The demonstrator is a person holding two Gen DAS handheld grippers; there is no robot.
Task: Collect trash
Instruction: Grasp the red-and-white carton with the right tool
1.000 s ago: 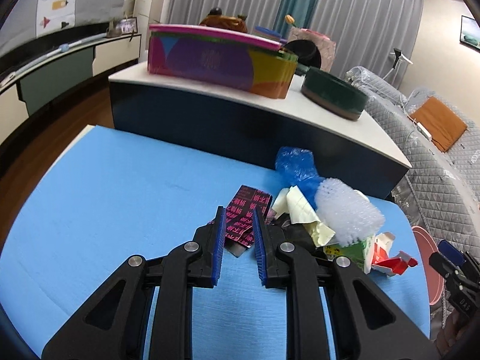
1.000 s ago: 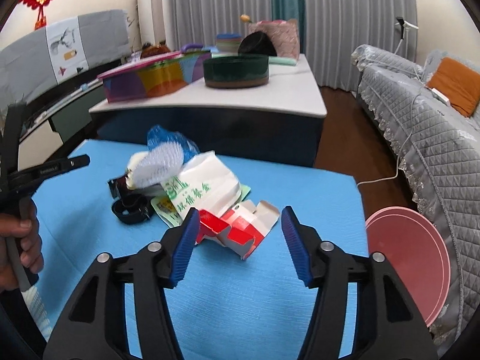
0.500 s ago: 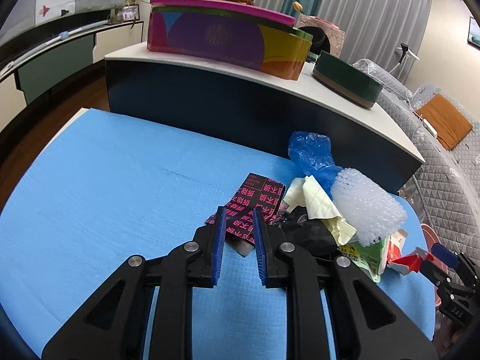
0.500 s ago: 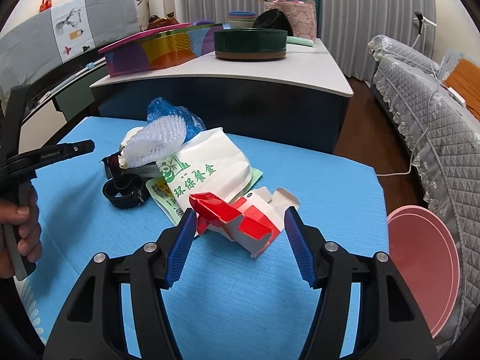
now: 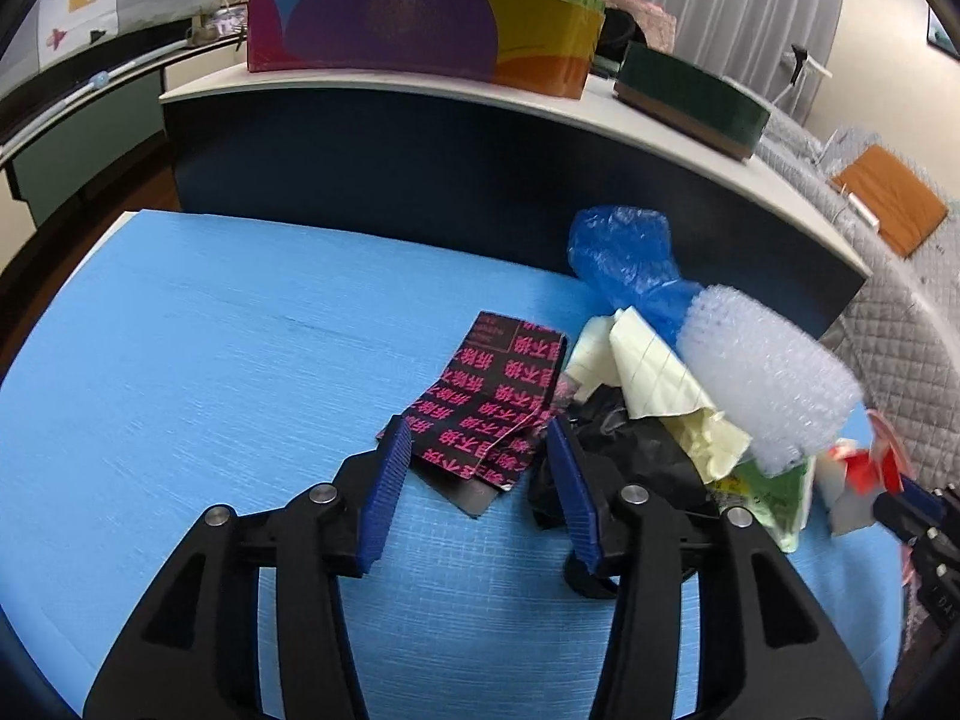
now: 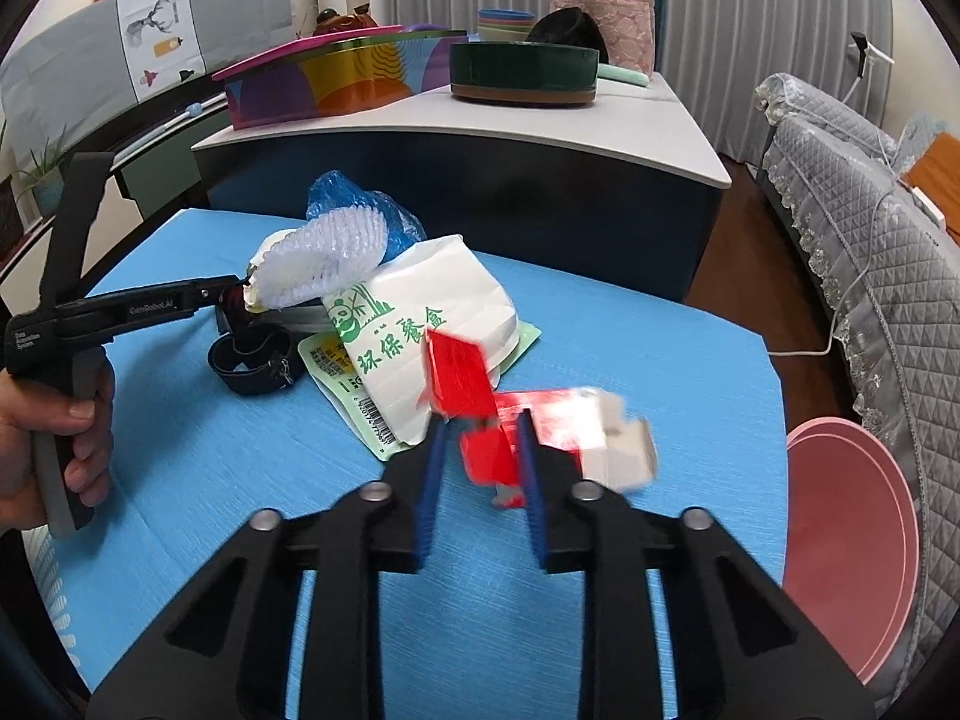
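Note:
A heap of trash lies on the blue table (image 5: 180, 360). My left gripper (image 5: 478, 441) straddles the near corner of a black wrapper with pink print (image 5: 498, 402); its jaws are opening and the pads stand clear of it. Beside it lie crumpled black plastic (image 5: 630, 438), yellow paper (image 5: 648, 366), a white foam net (image 5: 768, 378) and a blue bag (image 5: 630, 252). My right gripper (image 6: 481, 429) is closing on a red and white carton (image 6: 564, 414), whose red flap is squeezed up between the pads. A white bag with green print (image 6: 420, 324) lies just behind.
A dark cabinet with a white top (image 6: 540, 132) stands behind the table, bearing a colourful box (image 5: 420, 30) and a green tin (image 6: 522, 72). A pink round lid (image 6: 840, 540) sits low at the right, by a grey quilted sofa (image 6: 870, 252). A hand (image 6: 60, 420) holds the left gripper.
The left jaws went from nearly shut to apart around the wrapper's corner. The right jaws closed from wide onto the carton, which crumpled. Both grippers sank slightly toward the heap.

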